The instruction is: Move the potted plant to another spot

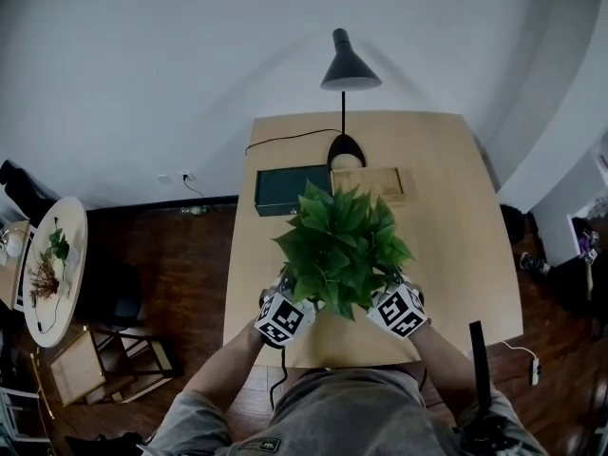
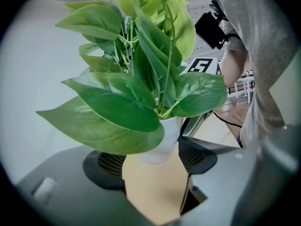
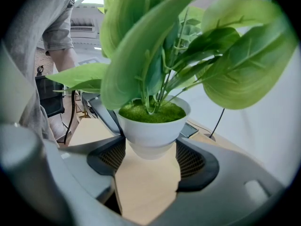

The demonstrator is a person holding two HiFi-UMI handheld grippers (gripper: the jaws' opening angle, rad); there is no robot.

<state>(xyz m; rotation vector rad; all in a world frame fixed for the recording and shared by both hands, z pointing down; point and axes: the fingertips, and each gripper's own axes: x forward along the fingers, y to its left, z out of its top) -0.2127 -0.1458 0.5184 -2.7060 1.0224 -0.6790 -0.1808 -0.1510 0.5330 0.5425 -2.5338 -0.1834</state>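
Observation:
The potted plant (image 1: 342,245), with broad green leaves in a white pot, is near the front middle of the wooden table (image 1: 475,255). My left gripper (image 1: 296,300) comes at it from the left and my right gripper (image 1: 382,294) from the right, their tips hidden under the leaves. In the left gripper view the white pot (image 2: 162,149) sits between the pads of the left gripper (image 2: 153,157). In the right gripper view the pot (image 3: 153,131) is wedged between the pads of the right gripper (image 3: 150,157). I cannot tell whether the pot's base touches the table.
Behind the plant lie a dark green box (image 1: 290,190) and a wooden box (image 1: 375,183), with a black desk lamp (image 1: 346,74) and its cable (image 1: 285,141) at the back. A round side table (image 1: 52,274) and a stool (image 1: 104,359) stand on the floor at the left.

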